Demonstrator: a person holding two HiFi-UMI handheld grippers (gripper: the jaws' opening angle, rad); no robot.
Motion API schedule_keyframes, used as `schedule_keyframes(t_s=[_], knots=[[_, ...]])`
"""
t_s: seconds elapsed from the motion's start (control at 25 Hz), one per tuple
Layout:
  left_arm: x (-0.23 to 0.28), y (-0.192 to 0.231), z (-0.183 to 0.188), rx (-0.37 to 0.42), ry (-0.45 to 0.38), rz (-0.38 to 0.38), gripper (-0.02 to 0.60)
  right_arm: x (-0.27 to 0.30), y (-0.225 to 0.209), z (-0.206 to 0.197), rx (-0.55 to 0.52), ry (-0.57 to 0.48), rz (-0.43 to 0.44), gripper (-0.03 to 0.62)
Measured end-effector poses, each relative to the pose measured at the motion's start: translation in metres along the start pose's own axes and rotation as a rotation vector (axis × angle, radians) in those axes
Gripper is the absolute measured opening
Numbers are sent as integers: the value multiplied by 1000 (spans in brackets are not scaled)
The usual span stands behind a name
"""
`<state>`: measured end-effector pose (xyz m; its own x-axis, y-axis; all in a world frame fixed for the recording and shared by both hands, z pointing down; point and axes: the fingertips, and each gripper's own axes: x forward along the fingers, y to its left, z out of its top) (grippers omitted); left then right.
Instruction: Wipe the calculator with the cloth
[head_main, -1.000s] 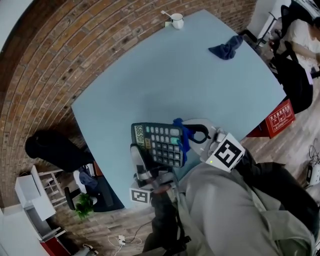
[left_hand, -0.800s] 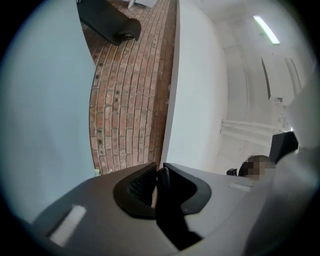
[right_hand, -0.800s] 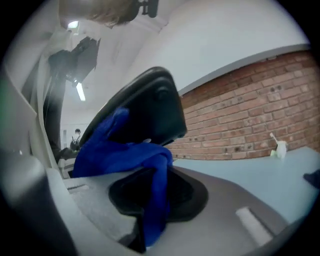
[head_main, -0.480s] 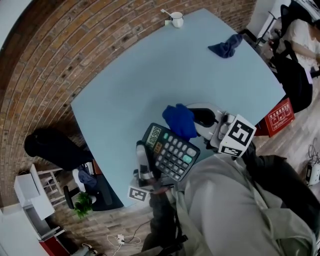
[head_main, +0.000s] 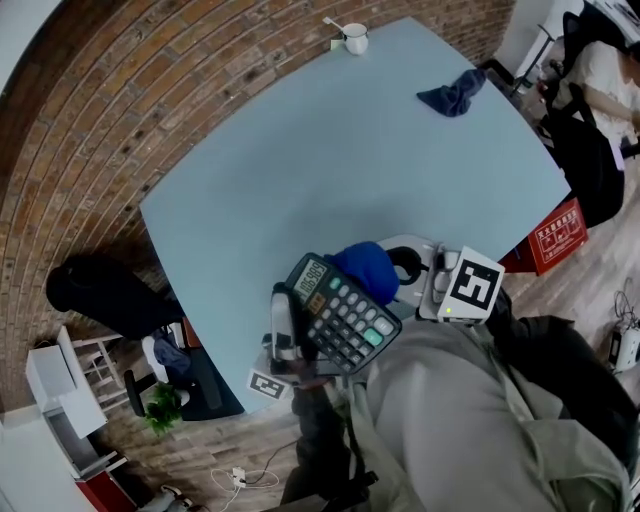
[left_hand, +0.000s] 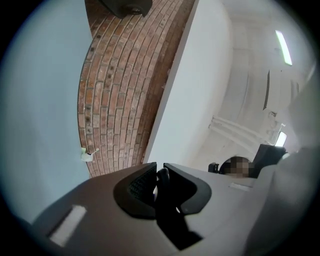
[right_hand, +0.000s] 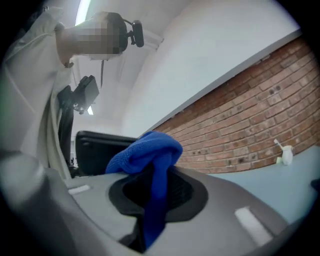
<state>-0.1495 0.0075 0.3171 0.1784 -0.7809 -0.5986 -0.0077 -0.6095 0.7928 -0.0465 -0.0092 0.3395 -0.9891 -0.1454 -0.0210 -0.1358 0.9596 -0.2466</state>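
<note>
Holding the calculator (head_main: 345, 315) up in the air just off the near edge of the table (head_main: 300, 170), in front of the person (head_main: 450, 420), with the left gripper (head_main: 287, 320) clenched on its left side. Showing in the left gripper view only as a thin dark edge pinched between nearly meeting jaws. Turned face-up toward the head camera, long axis on a slant, display end out toward the table and last row of keys back toward the person.

Gripping a bunched blue cloth (head_main: 362, 265) in the right gripper (right_hand: 154, 182), jaws shut tight on a fold and the wad puffed out ahead of them. Sits at the display end, on the side of the calculator toward the table, touching or just past its top edge. For the coming stroke, probably bring the wad round onto the keys and draw it down the long axis, away from the table. Clearly a job for the right hand, already at that end, with the left only steadying.

Hard to tell whether the cloth presses on the face yet or merely lies beyond the top edge. Cannot make out the calculator's back, nor how deep the left jaws bite. Well apart, at the far side of the table: a second dark blue cloth (head_main: 452, 95) and a white mug (head_main: 353, 40).
</note>
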Motion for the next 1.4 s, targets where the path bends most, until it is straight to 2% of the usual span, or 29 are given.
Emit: schedule_keyframes(t_s=[0.08, 0.16, 0.24, 0.44, 0.52, 0.6, 0.68, 0.8, 0.92, 1.0, 1.08, 1.16, 1.28, 1.4], knots=[[3, -2, -15, -15, 45, -18, 38, 5, -14, 10, -61, -6, -29, 58], [5, -3, -25, -49, 45, -33, 38, 12, -21, 21, -119, -27, -44, 58], [6, -2, -23, -63, 20, -35, 38, 17, -21, 29, -142, -53, -36, 58], [-4, 4, 8, -8, -80, 5, 38, 3, 17, 18, -111, -52, 65, 57], [-10, 8, 17, 15, -117, 27, 38, -17, 45, 4, -117, 2, 120, 58], [-13, 10, 23, 19, -133, 31, 38, -33, 70, -13, -193, 105, 182, 57], [-12, 8, 24, -11, -126, 5, 38, -38, 80, -13, -271, 127, 203, 57], [-1, 1, 10, -80, -69, -58, 38, -26, 60, 0, -310, 98, 119, 57], [6, -1, -8, -134, -40, -76, 38, -14, 19, 10, -242, 79, -38, 57], [7, 0, -13, -139, -26, -69, 38, -5, -6, 19, -212, 54, -136, 58], [7, -1, -14, -114, -5, -60, 40, 6, -20, 27, -202, 17, -182, 57], [6, -1, -10, -97, -18, -51, 40, 14, -19, 30, -191, -20, -159, 58], [2, 2, -1, -79, -85, -39, 38, 14, 2, 22, -191, -23, -80, 58], [-4, 6, 13, -63, -171, -20, 37, 11, 41, -8, -241, 97, 41, 57]])
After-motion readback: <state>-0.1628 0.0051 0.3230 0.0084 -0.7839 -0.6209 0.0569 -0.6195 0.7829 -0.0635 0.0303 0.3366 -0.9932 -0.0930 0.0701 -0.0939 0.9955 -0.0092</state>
